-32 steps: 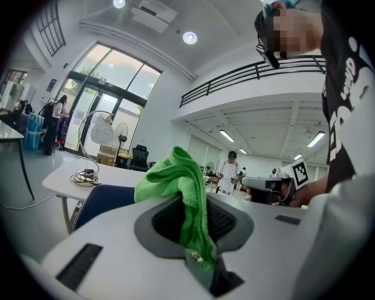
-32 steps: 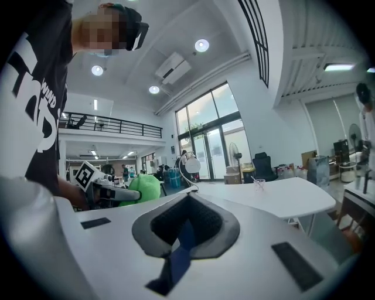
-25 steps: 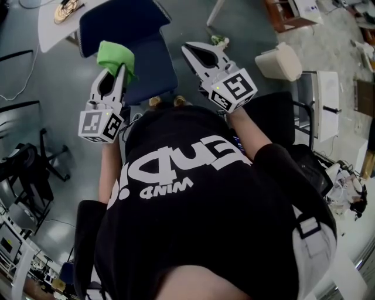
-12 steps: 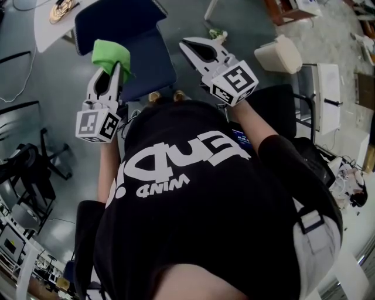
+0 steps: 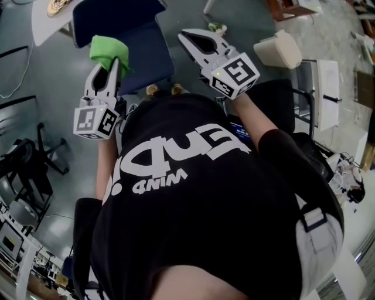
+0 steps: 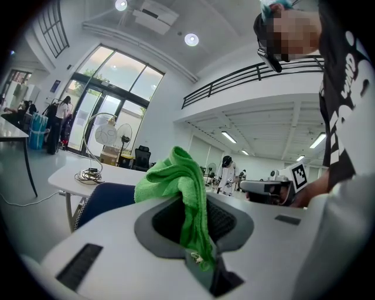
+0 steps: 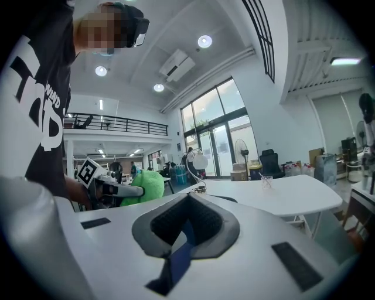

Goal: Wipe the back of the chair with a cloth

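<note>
A dark blue chair [image 5: 143, 55] stands in front of the person, its back [image 5: 114, 14] at the far side. My left gripper [image 5: 114, 63] hovers over the chair's left side, shut on a bunched green cloth [image 5: 106, 49]. In the left gripper view the cloth [image 6: 183, 187] hangs down between the jaws, with the chair back [image 6: 104, 200] behind it. My right gripper [image 5: 186, 38] is held over the chair's right edge, shut and holding nothing. In the right gripper view a strip of blue chair [image 7: 180, 253] shows through the jaws' gap, and the cloth [image 7: 145, 186] appears at the left.
A white table [image 5: 47, 26] with a cable coil stands beside the chair back at far left. A beige bin [image 5: 279, 49] sits on the floor to the right. Black office chairs [image 5: 274, 114] stand near the person's right side. Another white table [image 7: 281, 196] lies beyond the right gripper.
Both grippers have drifted slightly forward and left toward the chair back; the cloth stays clamped in the left one. The right gripper stays shut.
</note>
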